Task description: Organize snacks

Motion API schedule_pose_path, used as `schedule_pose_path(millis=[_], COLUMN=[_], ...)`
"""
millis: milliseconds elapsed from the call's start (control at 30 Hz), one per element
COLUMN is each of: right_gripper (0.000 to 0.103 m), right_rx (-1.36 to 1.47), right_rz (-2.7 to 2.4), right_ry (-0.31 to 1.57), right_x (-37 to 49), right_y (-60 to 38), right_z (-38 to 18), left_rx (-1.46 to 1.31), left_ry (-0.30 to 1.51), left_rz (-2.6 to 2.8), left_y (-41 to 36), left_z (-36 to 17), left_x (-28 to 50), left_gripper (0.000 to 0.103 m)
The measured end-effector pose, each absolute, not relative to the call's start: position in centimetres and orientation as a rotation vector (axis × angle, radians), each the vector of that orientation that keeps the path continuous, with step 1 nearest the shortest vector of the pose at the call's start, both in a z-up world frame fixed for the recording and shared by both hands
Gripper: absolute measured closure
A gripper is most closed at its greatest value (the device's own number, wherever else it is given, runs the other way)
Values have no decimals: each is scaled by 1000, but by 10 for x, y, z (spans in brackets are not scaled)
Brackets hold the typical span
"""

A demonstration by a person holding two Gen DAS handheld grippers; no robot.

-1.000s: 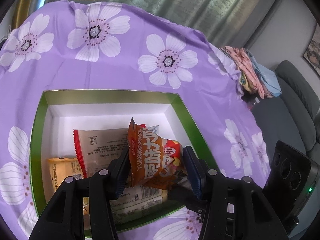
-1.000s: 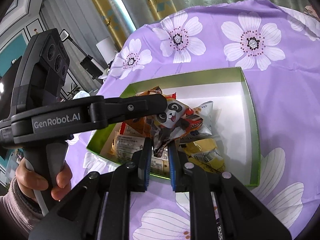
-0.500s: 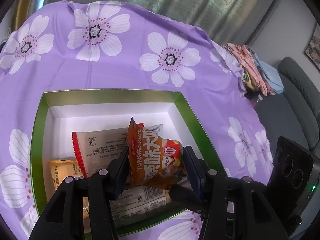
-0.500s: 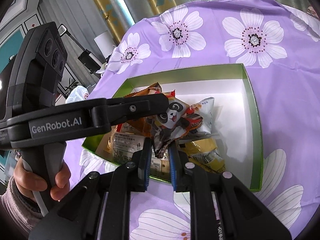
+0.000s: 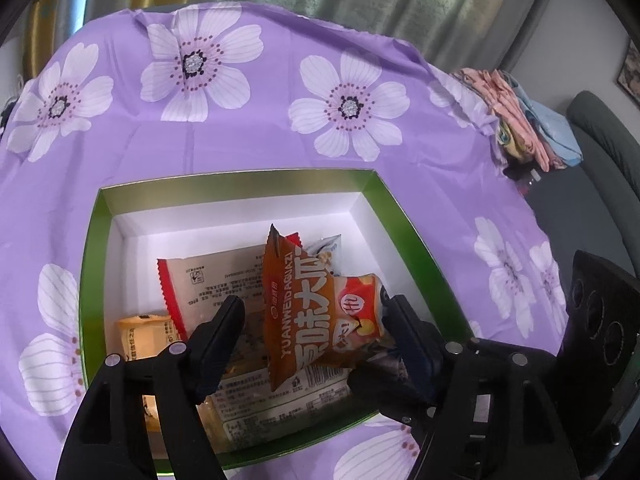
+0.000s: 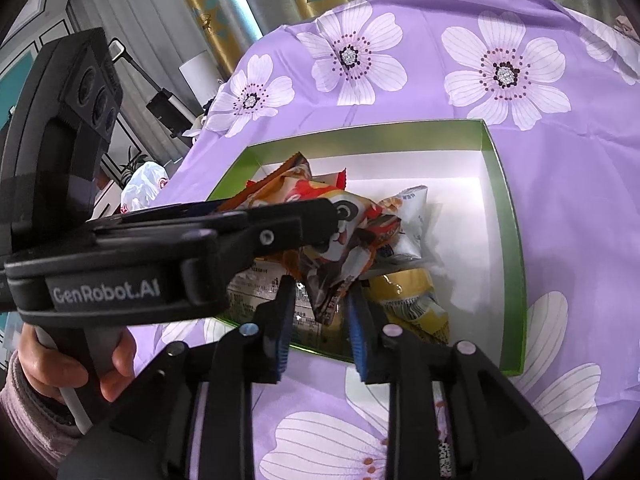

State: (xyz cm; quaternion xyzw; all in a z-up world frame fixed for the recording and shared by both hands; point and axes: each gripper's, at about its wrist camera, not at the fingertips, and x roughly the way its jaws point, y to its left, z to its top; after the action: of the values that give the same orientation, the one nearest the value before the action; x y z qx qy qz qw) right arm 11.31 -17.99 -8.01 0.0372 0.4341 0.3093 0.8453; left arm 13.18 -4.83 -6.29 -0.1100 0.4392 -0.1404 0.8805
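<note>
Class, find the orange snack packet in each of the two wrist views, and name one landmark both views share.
Left wrist view: the orange snack packet stands low in the middle, between the left gripper's open jaws.
Right wrist view: the packet is at centre left, partly behind the left gripper's finger.
Shared landmark: the green box.

In the right wrist view the left gripper covers most of the panda packet and the packets behind it. In the left wrist view the white packet lies half under the orange packet; its small print is unreadable. The near box wall hides behind the fingers.
</note>
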Motion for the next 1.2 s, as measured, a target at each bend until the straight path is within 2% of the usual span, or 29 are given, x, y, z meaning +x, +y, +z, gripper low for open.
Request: schedule_pose_path(millis=[100, 233, 267, 300, 333, 367, 433, 633, 1200], right_gripper=[65, 42, 39, 34, 32, 30, 19, 3, 1], right_rx=[71, 37, 29, 23, 18, 15, 8, -19, -98], right_rz=[640, 604, 593, 584, 577, 572, 558, 511, 497], right_ry=[917, 897, 887, 882, 876, 870, 855, 820, 740], right_x=[112, 107, 105, 104, 102, 101, 96, 85, 43], right_y=[-180, -180, -181, -182, -183, -184, -186, -190, -198], right_z=[-78, -71, -68, -66, -64, -62, -55, -37, 17], left_rx=[-196, -165, -154, -145, -132, -123, -115, -113, -180], left_ry=[924, 935, 937, 938, 935, 932, 930, 908, 867], left_rz=[-265, -239, -228, -217, -197, -183, -163, -124, -74], left_y=[-49, -47, -46, -46, -45, -44, -42, -36, -26], left_z=[-63, -58, -56, -54, -51, -49, -44, -25, 23], left_x=[128, 120, 118, 116, 112, 109, 104, 80, 24], left_gripper=[20, 17, 13, 4, 1, 1, 1, 1, 1])
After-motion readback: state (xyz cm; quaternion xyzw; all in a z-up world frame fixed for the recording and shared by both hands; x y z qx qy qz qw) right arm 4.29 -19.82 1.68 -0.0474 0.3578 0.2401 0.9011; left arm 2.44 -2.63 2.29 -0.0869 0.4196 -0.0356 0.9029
